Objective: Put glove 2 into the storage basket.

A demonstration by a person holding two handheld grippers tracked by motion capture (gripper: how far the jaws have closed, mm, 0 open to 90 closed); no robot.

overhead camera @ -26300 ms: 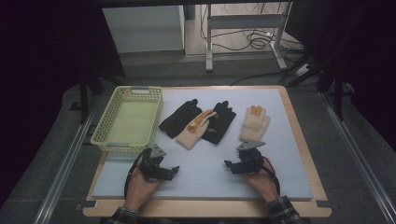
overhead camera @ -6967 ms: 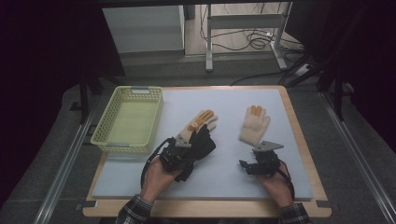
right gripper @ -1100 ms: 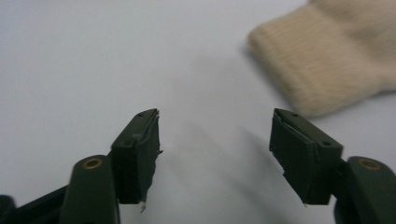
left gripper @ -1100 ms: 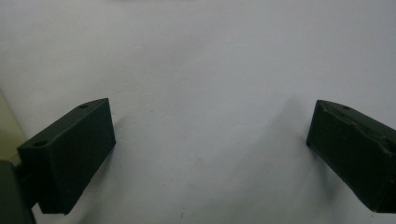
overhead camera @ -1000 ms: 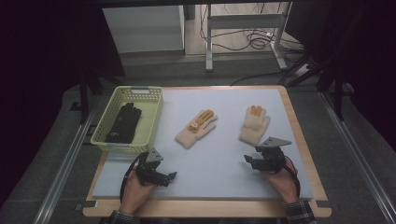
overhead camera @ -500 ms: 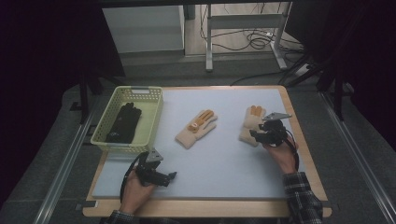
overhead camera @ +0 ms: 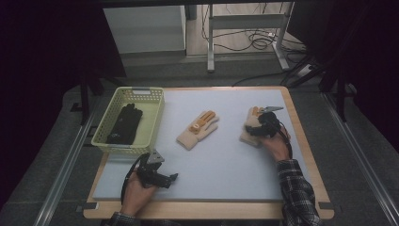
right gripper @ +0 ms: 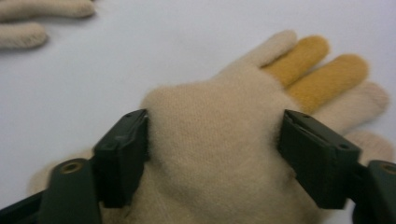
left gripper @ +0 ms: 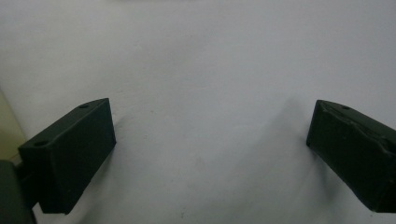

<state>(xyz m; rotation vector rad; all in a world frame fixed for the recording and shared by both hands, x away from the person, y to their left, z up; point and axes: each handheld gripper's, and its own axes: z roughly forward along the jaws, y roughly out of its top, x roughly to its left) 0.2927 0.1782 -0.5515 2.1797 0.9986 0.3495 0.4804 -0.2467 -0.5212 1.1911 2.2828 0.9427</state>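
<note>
A cream glove with orange fingers (overhead camera: 246, 137) (right gripper: 212, 116) lies at the right of the pale mat. My right gripper (overhead camera: 252, 129) (right gripper: 215, 149) is down on it, open, one jaw against each side of the palm, and the knit bulges a little between them. A second cream glove (overhead camera: 198, 129) (right gripper: 28, 18) lies flat mid-mat. A pair of black gloves (overhead camera: 124, 123) rests in the yellow-green basket (overhead camera: 140, 90). My left gripper (overhead camera: 171, 179) (left gripper: 210, 140) sits low over bare mat at the front left, open with nothing between its jaws.
The basket stands along the mat's left side. The mat (overhead camera: 221, 165) lies on a wooden-edged table (overhead camera: 301, 141). Beyond the table are a grey floor, metal legs and cables (overhead camera: 254, 42).
My right gripper has moved forward from the mat's front right onto the right-hand glove. The left gripper has stayed put.
</note>
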